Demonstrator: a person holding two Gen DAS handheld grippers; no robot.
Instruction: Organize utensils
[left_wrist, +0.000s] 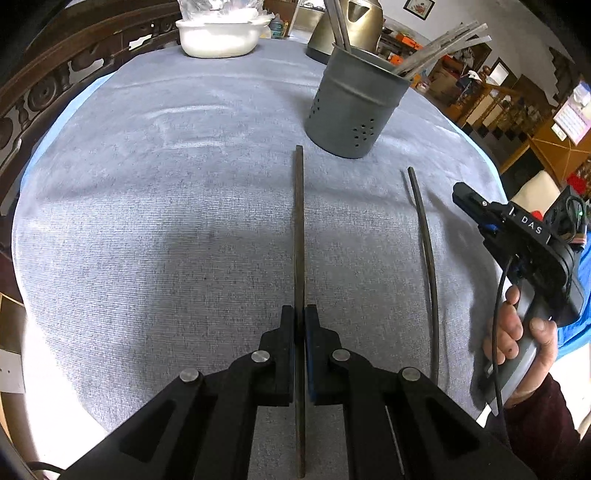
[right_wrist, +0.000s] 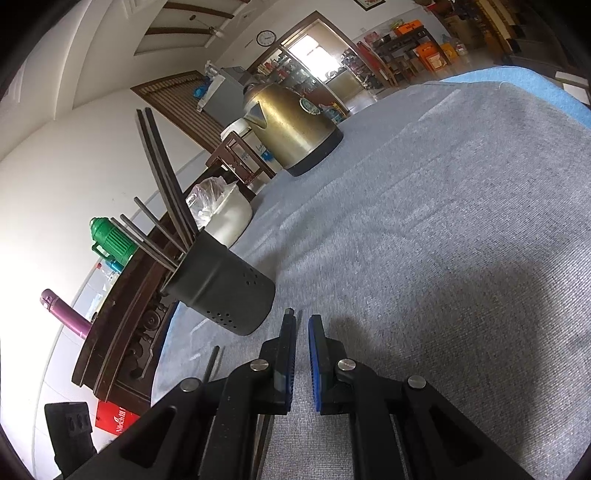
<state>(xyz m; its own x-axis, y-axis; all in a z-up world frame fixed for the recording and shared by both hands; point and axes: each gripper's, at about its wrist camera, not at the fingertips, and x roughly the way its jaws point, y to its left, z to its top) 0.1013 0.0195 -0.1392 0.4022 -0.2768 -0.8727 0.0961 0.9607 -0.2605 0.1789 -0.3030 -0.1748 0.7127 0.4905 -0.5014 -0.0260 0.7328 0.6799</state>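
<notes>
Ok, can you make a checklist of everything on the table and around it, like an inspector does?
Surface: table under a grey cloth, blue cloth edge showing beneath.
Job's things: grey holder upright with several chopsticks in it; one chopstick in the left gripper; another chopstick lying loose on the cloth.
Clutter: gold kettle, white bowl with a plastic bag.
Grippers: left gripper shut on a chopstick; right gripper shut, nothing between its pads.
Cables: black cable hanging by the right hand.
Surroundings: carved wooden furniture, wall clock, green flask, shelves of goods.
</notes>
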